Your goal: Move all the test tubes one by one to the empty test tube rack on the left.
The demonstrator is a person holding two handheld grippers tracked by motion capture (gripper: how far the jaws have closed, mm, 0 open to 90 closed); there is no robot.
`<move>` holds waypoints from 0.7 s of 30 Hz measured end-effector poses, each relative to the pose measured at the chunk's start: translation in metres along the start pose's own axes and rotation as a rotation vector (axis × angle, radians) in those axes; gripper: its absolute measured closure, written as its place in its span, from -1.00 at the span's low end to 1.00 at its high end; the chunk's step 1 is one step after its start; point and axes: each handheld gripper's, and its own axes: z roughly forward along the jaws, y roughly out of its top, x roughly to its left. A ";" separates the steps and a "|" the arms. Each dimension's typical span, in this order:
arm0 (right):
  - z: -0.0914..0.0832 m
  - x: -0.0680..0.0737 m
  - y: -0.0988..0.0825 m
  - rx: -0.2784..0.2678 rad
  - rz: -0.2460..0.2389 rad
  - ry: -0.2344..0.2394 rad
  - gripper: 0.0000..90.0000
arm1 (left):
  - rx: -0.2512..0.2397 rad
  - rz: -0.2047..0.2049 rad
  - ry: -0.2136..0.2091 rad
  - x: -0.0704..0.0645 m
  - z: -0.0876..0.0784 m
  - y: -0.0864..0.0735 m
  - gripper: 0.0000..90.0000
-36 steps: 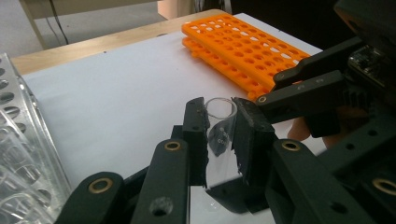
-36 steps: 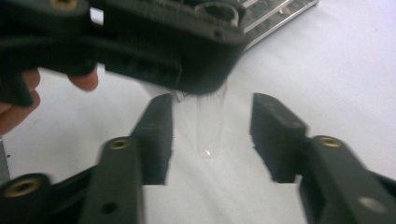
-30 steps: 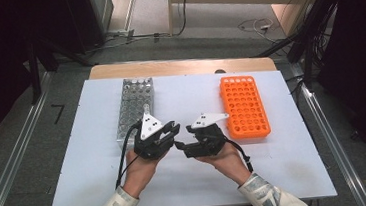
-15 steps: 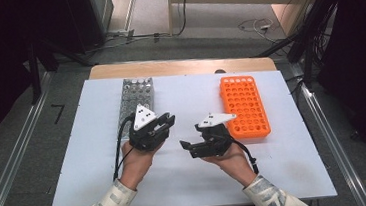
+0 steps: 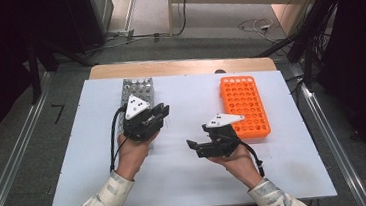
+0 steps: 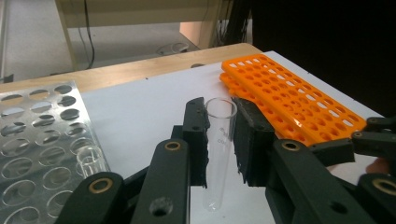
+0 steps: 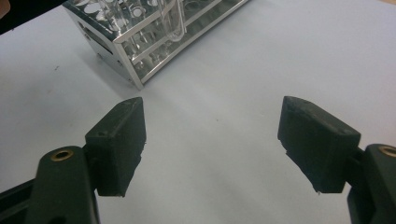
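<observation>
My left gripper (image 6: 219, 135) is shut on a clear test tube (image 6: 218, 154), held upright above the white table. In the high view the left gripper (image 5: 161, 113) hovers by the near end of the metal tube rack (image 5: 137, 87). Right of the tube lies the orange rack (image 6: 289, 98) with empty holes. Near the table's middle, my right gripper (image 5: 193, 146) points left toward the left hand. Its jaws have just been opening. In the right gripper view it (image 7: 210, 135) stands open over bare table, nothing between the pads. The tube's rounded end (image 7: 173, 28) hangs before the metal rack (image 7: 130, 51).
One more clear tube (image 6: 88, 158) stands in the metal rack (image 6: 37, 126). The white table (image 5: 178, 188) sits on a wooden top whose strip shows at the far edge (image 5: 178, 67). The orange rack (image 5: 244, 105) lies right of centre. Cables run across the floor beyond.
The two grippers were close together at the table's middle. My left gripper has drawn away toward the metal rack with the tube. The right gripper's jaws have spread wider and it has barely moved.
</observation>
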 end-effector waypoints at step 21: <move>-0.014 -0.011 -0.012 -0.003 0.043 -0.048 -0.51 | -0.010 -0.036 0.080 0.032 0.017 0.012 0.67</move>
